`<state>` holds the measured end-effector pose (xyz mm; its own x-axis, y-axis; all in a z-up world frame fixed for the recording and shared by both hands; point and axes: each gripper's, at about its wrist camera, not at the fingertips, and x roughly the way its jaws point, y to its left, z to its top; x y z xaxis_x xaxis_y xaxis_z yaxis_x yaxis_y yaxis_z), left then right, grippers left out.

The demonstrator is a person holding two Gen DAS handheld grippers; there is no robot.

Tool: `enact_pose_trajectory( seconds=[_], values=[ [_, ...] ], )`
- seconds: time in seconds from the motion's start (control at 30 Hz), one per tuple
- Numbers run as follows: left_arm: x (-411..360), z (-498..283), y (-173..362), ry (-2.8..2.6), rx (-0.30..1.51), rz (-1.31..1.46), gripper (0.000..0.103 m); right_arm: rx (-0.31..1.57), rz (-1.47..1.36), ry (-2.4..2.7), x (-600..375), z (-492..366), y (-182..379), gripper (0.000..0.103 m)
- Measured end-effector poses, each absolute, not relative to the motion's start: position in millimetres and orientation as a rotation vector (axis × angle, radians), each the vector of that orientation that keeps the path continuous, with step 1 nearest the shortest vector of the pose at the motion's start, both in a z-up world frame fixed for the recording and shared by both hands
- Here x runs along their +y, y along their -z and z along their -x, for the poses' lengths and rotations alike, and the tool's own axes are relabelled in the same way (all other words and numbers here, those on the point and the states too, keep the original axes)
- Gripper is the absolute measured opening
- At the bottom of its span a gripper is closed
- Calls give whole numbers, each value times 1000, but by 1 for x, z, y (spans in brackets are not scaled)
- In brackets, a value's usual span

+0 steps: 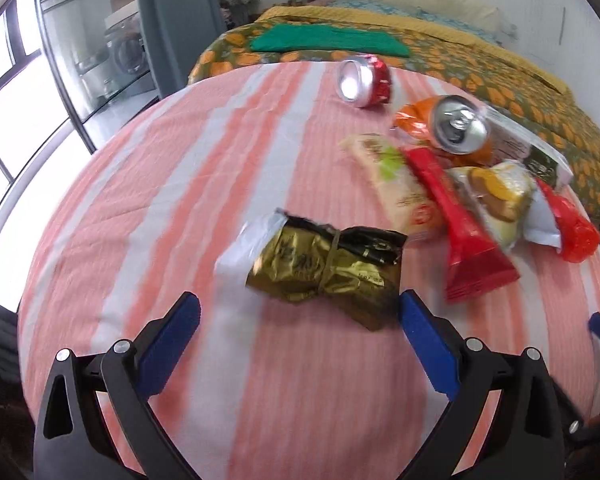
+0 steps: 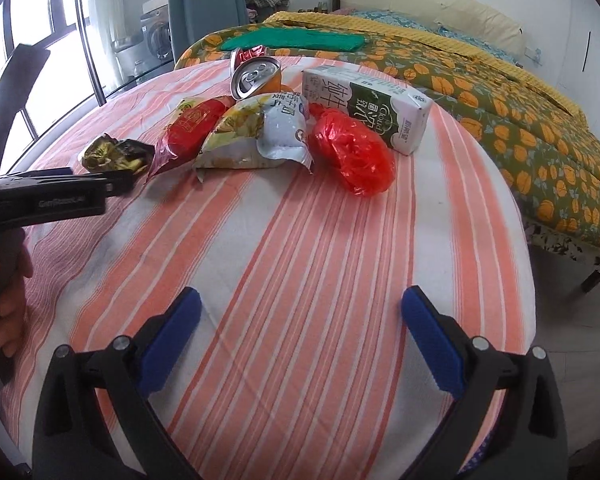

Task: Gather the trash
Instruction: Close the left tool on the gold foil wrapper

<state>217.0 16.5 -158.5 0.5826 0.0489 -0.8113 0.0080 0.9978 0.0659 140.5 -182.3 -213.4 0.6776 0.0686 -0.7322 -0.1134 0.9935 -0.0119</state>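
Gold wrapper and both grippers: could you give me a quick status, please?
Left gripper open, empty, nearing gold wrapper. Right gripper open, empty, short of red bag. Nothing in the way.

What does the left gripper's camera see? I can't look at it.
The open left gripper points at a crumpled gold wrapper on a striped tablecloth. Behind lie more snack wrappers and two cans.

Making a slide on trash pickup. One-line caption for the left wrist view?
Open left gripper nears a gold wrapper on the striped table, ahead of two cans and more wrappers.
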Motion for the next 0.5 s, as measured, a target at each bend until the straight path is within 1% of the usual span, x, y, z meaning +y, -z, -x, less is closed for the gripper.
enact_pose_trajectory(
  seconds=[0.13,0.27,0.4,0.5],
  values=[
    [59,-200,160,-54,968,-64,97,817,62,-98,-182,-141,213,97],
    [82,-191,156,-74,969,-46,97,807,81,-88,-179,-140,213,97],
    [74,-189,143,65,931,57,97,799,96,-79,-177,-139,213,97],
    [55,-205,138,113,924,88,97,803,88,-82,-178,-140,213,97]
  ],
)
